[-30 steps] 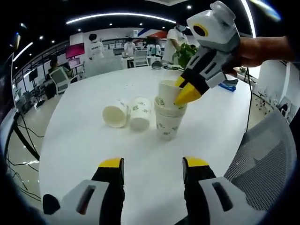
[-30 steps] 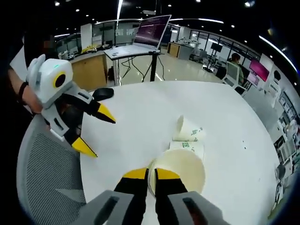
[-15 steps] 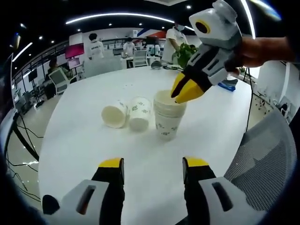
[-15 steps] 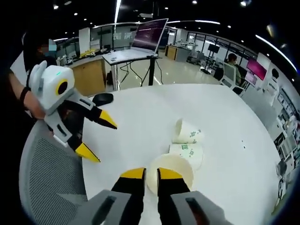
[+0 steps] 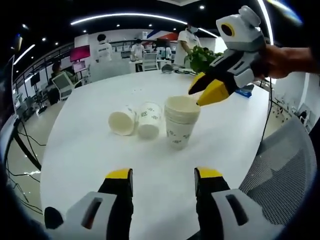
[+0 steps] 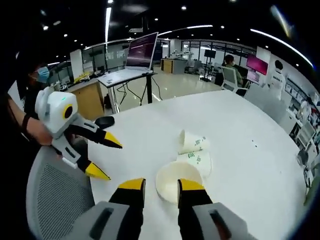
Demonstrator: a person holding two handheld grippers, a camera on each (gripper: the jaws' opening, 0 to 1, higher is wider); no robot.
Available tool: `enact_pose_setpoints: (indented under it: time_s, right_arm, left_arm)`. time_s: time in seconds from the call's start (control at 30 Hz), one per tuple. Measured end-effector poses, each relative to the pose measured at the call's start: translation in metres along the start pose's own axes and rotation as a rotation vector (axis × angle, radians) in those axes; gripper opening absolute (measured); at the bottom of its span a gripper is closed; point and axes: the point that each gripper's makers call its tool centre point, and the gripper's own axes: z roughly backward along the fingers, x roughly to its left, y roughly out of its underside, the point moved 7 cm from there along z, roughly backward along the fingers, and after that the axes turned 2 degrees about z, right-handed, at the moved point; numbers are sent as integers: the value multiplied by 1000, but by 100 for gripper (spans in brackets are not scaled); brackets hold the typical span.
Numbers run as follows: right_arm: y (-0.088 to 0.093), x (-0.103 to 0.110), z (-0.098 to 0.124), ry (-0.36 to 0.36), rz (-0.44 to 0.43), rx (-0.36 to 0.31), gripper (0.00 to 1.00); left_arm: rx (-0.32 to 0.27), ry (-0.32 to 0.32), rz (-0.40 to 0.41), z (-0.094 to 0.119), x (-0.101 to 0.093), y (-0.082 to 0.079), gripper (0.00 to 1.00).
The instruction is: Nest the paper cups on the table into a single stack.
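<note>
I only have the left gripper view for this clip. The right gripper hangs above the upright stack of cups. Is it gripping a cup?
Observer: No. In the right gripper view, the right gripper is open with nothing between its jaws. The rim of the stack lies just past the tips.
Operator: Is anything inside the top cup?
Observer: Seen from above, it looks empty.
Operator: Where is my left gripper?
Observer: The left gripper is open and held over the mesh chair at the edge of the table, apart from the cups.
</note>
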Motion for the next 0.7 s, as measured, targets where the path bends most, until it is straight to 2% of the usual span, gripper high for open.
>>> enact_pose_setpoints:
  time_s: [0.37,0.7]
  right_arm:
    - [10,1,12,42,-109,-52,38]
    - [26,0,21,65,-198,-77,40]
  left_arm:
    - [3,0,2,-1,1,0,48]
    - [11,-1,5,-3,2,3,47]
